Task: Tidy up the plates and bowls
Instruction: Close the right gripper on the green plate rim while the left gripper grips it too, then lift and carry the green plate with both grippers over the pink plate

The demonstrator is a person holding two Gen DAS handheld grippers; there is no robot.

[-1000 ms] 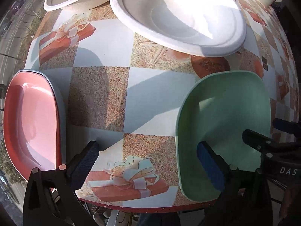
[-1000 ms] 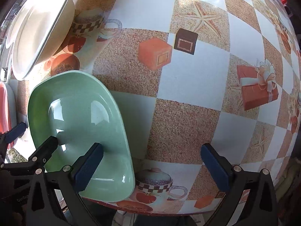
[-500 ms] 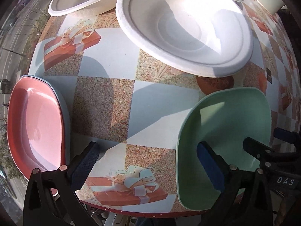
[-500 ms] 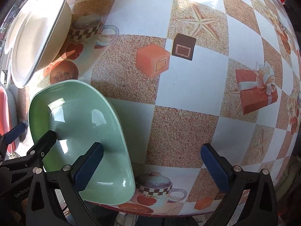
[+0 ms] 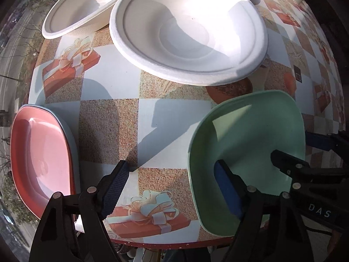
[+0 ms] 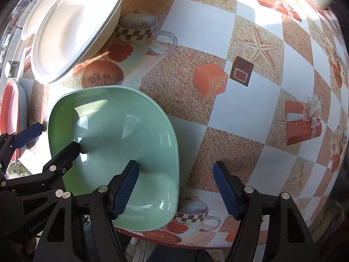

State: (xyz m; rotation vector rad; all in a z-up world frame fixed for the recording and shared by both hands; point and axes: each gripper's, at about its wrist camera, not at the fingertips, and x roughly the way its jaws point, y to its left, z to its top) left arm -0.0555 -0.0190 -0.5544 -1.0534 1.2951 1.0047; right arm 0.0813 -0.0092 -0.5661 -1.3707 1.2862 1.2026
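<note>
- The green bowl (image 6: 113,152) sits at the near edge of the patterned table (image 6: 240,113)
- The right gripper (image 6: 176,187) is spread wide, its left finger over the bowl's hollow, its right finger outside the rim; nothing is clamped
- The left gripper (image 5: 172,187) gapes too, its right finger over the bowl, seemingly not touching
- A pink plate (image 5: 41,159) lies at the left edge; white paper bowls (image 5: 187,32) stand beyond

Both wrist views close, downward; share green bowl (image 5: 250,152).
</note>
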